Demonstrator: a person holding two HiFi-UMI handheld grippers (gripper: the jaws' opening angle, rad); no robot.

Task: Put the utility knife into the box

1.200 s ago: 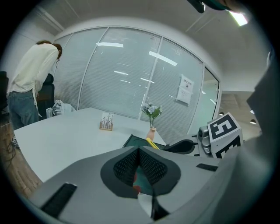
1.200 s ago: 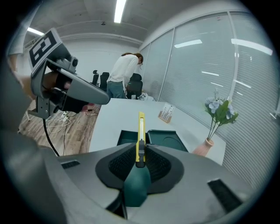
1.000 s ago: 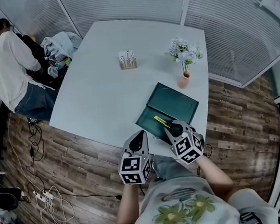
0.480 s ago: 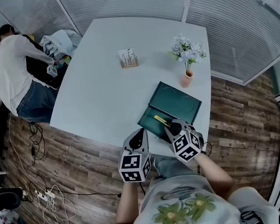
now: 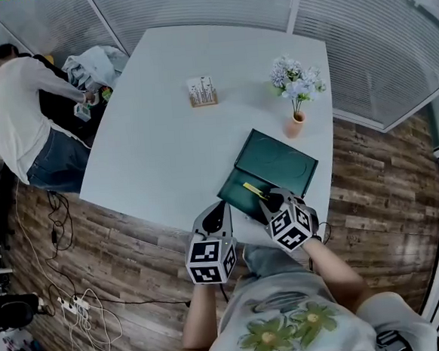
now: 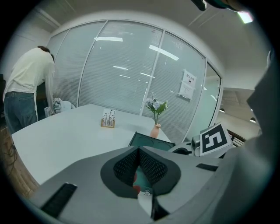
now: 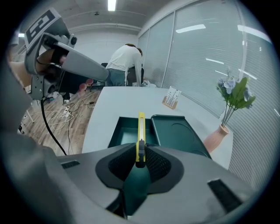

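Observation:
An open dark green box (image 5: 243, 191) lies near the white table's (image 5: 164, 145) front right corner, its lid (image 5: 280, 162) folded back beyond it. My right gripper (image 5: 270, 200) is shut on a yellow utility knife (image 5: 252, 189), which points out over the box's tray. In the right gripper view the knife (image 7: 140, 133) stands on edge between the pads, above the tray (image 7: 129, 131) and beside the lid (image 7: 176, 130). My left gripper (image 5: 221, 211) hovers shut at the table's front edge, left of the box, with nothing in it. Its closed pads (image 6: 148, 165) face the box (image 6: 145, 140).
A pink vase of flowers (image 5: 296, 116) stands just behind the box. A small wooden holder (image 5: 200, 93) sits mid-table, further back. A person in a white top (image 5: 13, 104) bends over cluttered things past the table's far left corner. Cables (image 5: 79, 311) lie on the wood floor.
The right gripper has kept the knife over the box with hardly any motion. The view has shifted slightly, and the person at the left has reached an arm out.

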